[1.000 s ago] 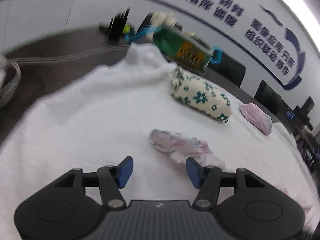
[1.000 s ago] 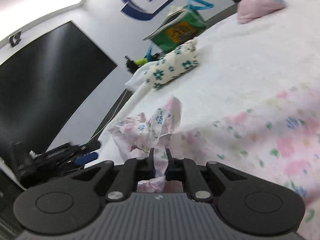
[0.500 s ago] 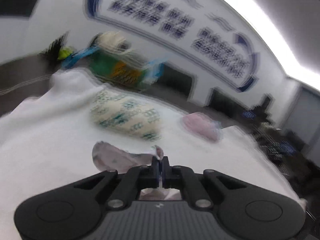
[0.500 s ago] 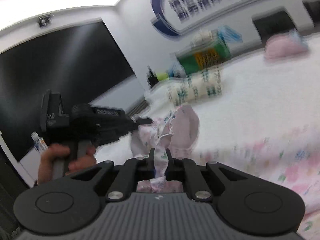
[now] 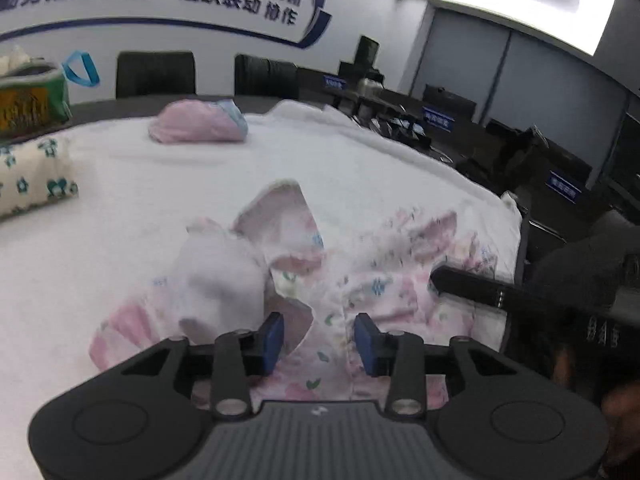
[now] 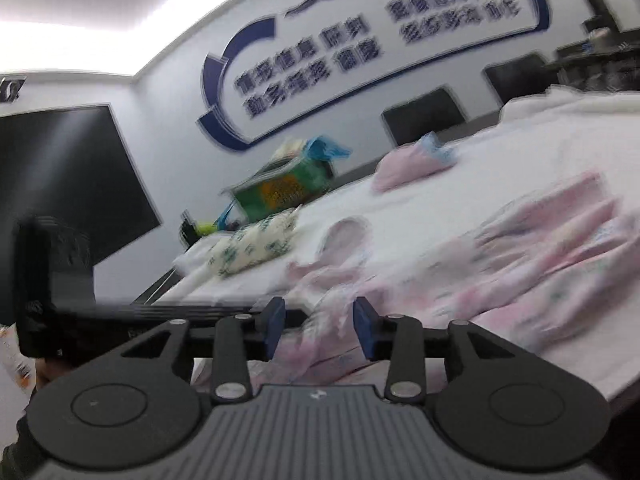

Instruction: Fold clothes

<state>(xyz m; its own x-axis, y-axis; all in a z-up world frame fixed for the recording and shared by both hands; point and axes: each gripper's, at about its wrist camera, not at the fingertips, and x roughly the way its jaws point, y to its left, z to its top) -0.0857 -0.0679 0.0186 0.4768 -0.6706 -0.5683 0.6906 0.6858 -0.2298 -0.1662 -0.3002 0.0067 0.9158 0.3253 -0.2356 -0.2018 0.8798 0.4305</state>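
Both tongs [image 5: 319,338] [image 6: 319,330], jaws just parted, straddle floral garment [image 5: 372,292].

Thin floral cotton garment [image 5: 320,288] lies on a fluffy white towel-like cloth [image 5: 360,168].

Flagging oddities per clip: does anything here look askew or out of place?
The floral garment lies bunched and crumpled on the white cloth, not flat. Both grippers, left and right, have just been opening; fabric sits between the pads, unpinched.
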